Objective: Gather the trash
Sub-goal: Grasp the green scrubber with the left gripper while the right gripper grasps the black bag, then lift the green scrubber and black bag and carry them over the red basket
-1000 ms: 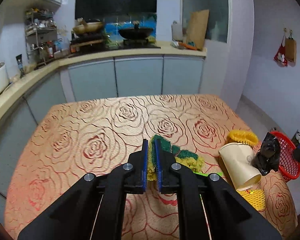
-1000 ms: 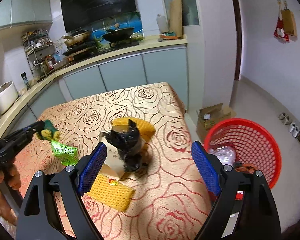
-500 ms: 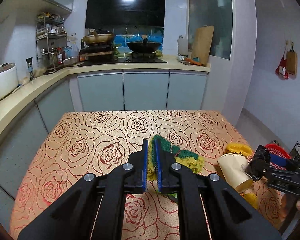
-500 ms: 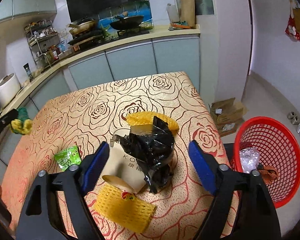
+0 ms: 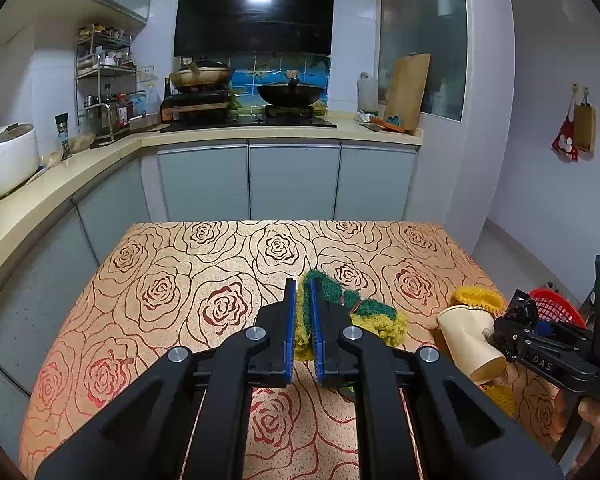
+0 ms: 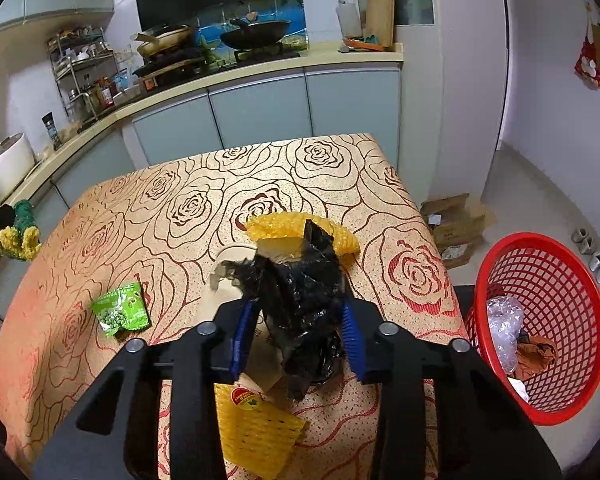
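My left gripper (image 5: pixel 302 296) is shut on a green and yellow scrub sponge (image 5: pixel 364 312) and holds it above the rose-patterned table (image 5: pixel 204 280). In the right wrist view the sponge (image 6: pixel 18 232) hangs at the far left edge. My right gripper (image 6: pixel 298 332) is low over the table's right side. Its jaws are closing on a crumpled black plastic bag (image 6: pixel 296 296), which fills the gap and touches both blue pads. The bag lies on a tipped paper cup (image 6: pixel 224 304). The red trash basket (image 6: pixel 540 320) stands on the floor to the right.
A yellow foam net (image 6: pixel 300 228) lies behind the bag, and another with a sticker (image 6: pixel 256 428) lies under my right gripper. A green snack packet (image 6: pixel 122 312) sits to the left. The basket holds crumpled plastic and paper. Cardboard boxes (image 6: pixel 456 220) lie on the floor past the table.
My right gripper came forward and down over the black bag, and its jaws drew in from wide apart until they touched it. My left gripper rose a little with the sponge.
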Demonstrator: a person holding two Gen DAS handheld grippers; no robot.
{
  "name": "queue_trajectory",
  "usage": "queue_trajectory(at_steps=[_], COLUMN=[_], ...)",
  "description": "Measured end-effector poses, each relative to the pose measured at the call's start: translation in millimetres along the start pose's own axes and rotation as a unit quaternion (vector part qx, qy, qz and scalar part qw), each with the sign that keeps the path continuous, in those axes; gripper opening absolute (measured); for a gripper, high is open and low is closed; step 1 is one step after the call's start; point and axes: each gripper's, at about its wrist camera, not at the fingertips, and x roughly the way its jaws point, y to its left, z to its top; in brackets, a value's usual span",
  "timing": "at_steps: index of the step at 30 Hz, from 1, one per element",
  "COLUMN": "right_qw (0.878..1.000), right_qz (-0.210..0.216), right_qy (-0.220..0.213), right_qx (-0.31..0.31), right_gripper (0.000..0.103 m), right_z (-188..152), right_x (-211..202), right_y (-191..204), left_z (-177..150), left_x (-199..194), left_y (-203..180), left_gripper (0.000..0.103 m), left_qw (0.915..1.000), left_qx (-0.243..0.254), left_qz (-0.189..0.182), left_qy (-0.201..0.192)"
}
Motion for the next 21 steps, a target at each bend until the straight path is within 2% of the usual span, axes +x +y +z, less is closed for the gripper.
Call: queue_trajectory(at_steps=[4,11,21], right_qw=[1.0,1.0,0.999], right_qz=[-0.003,0.001,0.007], right_qy=[-0.004,-0.016,-0.052], right_qx=[-0.007,-0.002,0.002], right_gripper=[0.027,0.026,0.026], right_z=[-1,-3,3], right_x=[-3,-19,-62], right_y=[3,1,-5], left_z=[-1,1,6], left_x=[-2,-7,-20], left_y=[0,1,-7], left_gripper=[0.007,0.007,0.007], left_qw=[1.0,1.0,0.9998], left_qx=[-0.003,-0.002,0.007], left_qz=[0.001,0.003,0.0], left_qy=[-0.001,-0.005,-0.019])
